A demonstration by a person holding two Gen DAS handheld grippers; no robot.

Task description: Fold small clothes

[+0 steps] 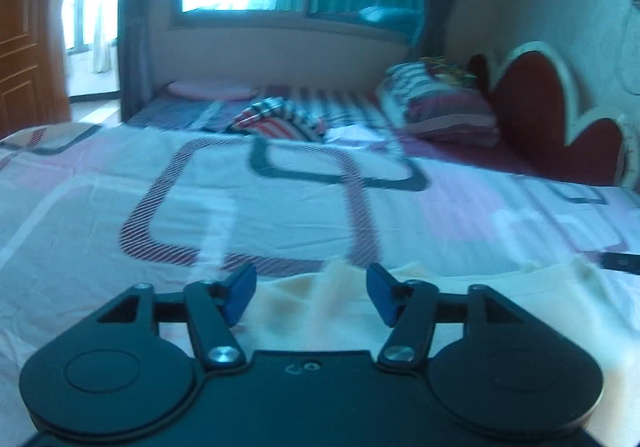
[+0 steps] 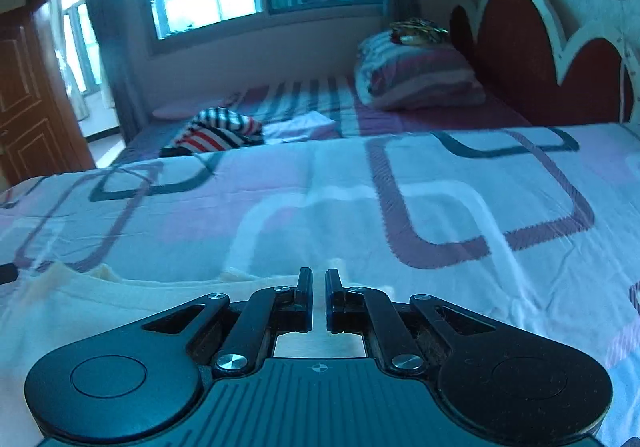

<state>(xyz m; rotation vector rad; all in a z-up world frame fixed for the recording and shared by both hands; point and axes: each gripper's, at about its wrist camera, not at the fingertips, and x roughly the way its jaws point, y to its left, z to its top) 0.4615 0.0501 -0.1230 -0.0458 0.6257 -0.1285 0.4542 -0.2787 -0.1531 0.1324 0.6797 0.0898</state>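
Observation:
A cream garment (image 1: 320, 311) lies spread on the patterned bedsheet (image 1: 260, 215), close under both grippers. In the left wrist view my left gripper (image 1: 311, 293) is open. Its blue pads (image 1: 240, 295) stand wide apart, and a small peak of the cream cloth rises between them untouched. In the right wrist view the cream garment (image 2: 120, 307) stretches to the left, its far edge reaching the fingertips. My right gripper (image 2: 319, 287) is shut, with only a thin slit between its black fingers (image 2: 305, 287). I cannot tell whether cloth is pinched there.
A striped pile of clothes (image 1: 280, 119) and a white piece (image 2: 300, 127) lie further up the bed. Stacked pillows (image 1: 436, 103) rest against the red scalloped headboard (image 1: 540, 107) on the right. A window is behind and a wooden door (image 1: 24, 47) stands at the left.

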